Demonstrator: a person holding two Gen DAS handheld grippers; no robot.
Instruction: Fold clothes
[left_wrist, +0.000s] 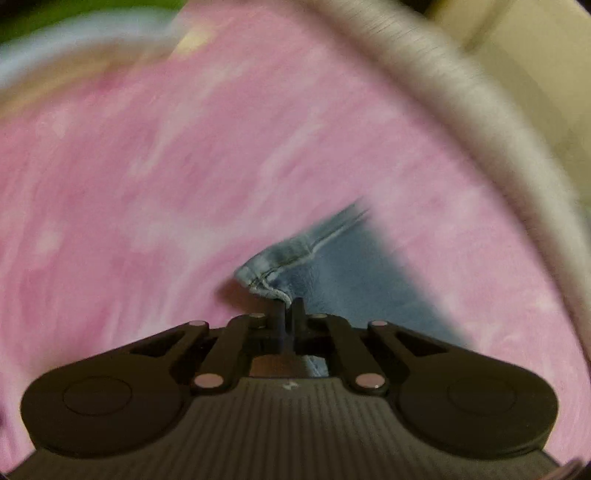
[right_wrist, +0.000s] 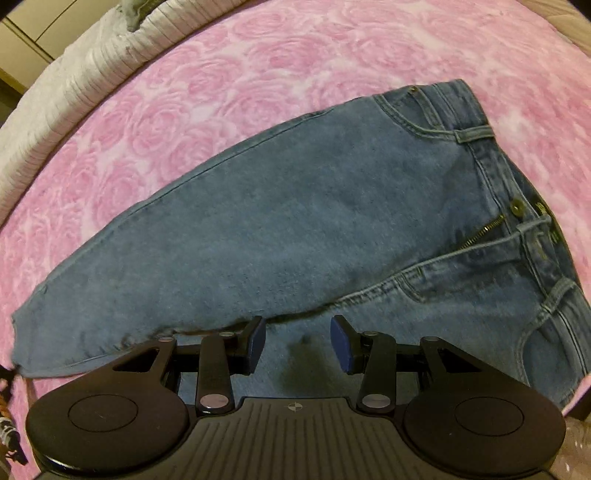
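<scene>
Jeans (right_wrist: 295, 229) handle heavy and floppy: left gripper (left_wrist: 290, 306) pinches the hem corner, right gripper (right_wrist: 298, 341) gapes empty (grip thick seams).

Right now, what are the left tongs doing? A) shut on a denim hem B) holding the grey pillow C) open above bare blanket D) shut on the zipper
A: in the left wrist view the left tongs stand closed with the hem corner of the jeans pinched at their tips, over the pink blanket.
</scene>
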